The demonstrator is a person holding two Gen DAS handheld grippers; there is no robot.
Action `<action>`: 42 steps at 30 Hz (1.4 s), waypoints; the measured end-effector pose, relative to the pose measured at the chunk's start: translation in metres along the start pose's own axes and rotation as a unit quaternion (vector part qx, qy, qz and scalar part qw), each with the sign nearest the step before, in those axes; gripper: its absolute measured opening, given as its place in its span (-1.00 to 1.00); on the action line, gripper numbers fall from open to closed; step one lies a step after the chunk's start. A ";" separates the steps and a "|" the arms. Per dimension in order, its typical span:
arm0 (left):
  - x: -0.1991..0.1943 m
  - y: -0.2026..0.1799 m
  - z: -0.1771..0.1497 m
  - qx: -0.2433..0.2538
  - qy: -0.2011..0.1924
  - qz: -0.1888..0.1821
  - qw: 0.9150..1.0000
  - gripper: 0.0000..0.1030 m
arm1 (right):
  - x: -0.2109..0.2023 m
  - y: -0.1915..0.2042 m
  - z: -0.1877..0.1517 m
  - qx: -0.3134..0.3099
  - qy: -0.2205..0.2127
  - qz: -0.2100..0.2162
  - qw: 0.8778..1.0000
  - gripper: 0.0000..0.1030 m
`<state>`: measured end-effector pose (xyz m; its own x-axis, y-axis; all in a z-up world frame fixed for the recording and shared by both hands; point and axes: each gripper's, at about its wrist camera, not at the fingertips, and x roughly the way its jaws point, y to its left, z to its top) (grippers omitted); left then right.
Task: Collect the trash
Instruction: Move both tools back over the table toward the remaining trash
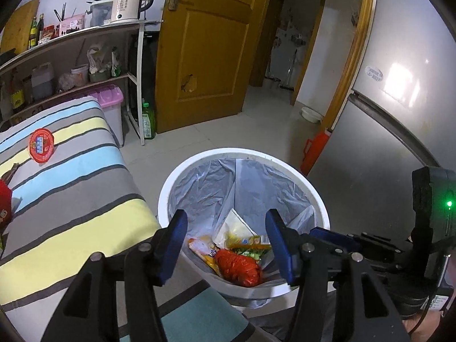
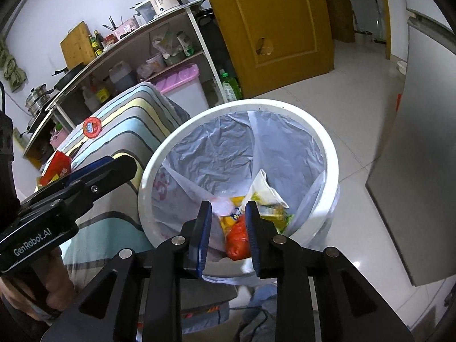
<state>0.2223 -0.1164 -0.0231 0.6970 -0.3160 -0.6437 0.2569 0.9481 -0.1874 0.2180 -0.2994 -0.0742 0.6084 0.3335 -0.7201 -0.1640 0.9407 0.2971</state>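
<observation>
Both grippers hang over the white trash bin (image 1: 319, 199), which stands on the pale tiled floor (image 1: 270, 131) just beside the striped table cover (image 1: 85, 188). The bin is lined with a thin grey-white bag (image 1: 211, 182), and the trash sits at the bottom: a crumpled red-orange bag (image 1: 239, 268), yellow and green snack wrappers (image 1: 248, 240) whose print is too small to read, and a folded white wrapper (image 1: 233, 225).

The left gripper (image 1: 226, 245) holds its blue-padded fingers (image 1: 176, 242) wide apart, with nothing between them but the view down into the bin. The right gripper (image 2: 228, 233) has its fingers (image 2: 203, 236) at a narrower gap, also gripping nothing; the red-orange bag shows through that gap, lying down in the bin below.

In the right wrist view the left gripper's body comes in from the left edge, and white lettering on it reads "GenRobot.AI" (image 2: 32, 242). A hand (image 2: 57, 285) grips the handle beneath.

Still out on the striped cover lies a round red lid (image 1: 41, 145) with a blue-and-white label I cannot read, and a red packet (image 2: 55, 168) sits nearer the table's edge. A white electric kettle (image 1: 128, 2) stands on the shelf (image 1: 94, 28) by the wooden door (image 1: 211, 51).
</observation>
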 end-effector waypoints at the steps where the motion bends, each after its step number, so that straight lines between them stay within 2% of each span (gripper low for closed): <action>1: -0.003 0.000 0.000 0.000 -0.003 0.000 1.000 0.15 | -0.002 0.000 -0.001 -0.001 -0.002 0.000 1.000 -0.51; 9: -0.033 0.008 -0.007 -0.005 -0.032 0.013 0.999 0.15 | -0.029 0.014 -0.001 -0.014 -0.037 0.007 0.999 -0.51; 19: -0.081 0.024 -0.023 -0.023 -0.072 0.042 0.996 0.15 | -0.059 0.051 -0.007 -0.055 -0.074 0.029 0.995 -0.51; 31: -0.130 0.051 -0.051 -0.041 -0.103 0.091 0.990 0.15 | -0.065 0.088 -0.015 -0.081 -0.074 0.080 0.991 -0.51; 34: -0.140 0.059 -0.058 -0.048 -0.105 0.102 0.988 0.15 | -0.066 0.099 -0.018 -0.094 -0.073 0.090 0.989 -0.47; 38: -0.153 0.070 -0.068 -0.055 -0.110 0.120 0.985 0.15 | -0.066 0.117 -0.022 -0.110 -0.069 0.103 0.986 -0.16; 42: -0.164 0.081 -0.076 -0.062 -0.114 0.134 0.982 0.15 | -0.063 0.136 -0.026 -0.130 -0.062 0.114 0.983 -0.15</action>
<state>0.0777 0.0152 0.0111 0.8638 -0.0398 -0.5022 -0.0307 0.9909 -0.1313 0.1367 -0.1906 -0.0048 0.6198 0.5433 -0.5663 -0.4909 0.8314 0.2603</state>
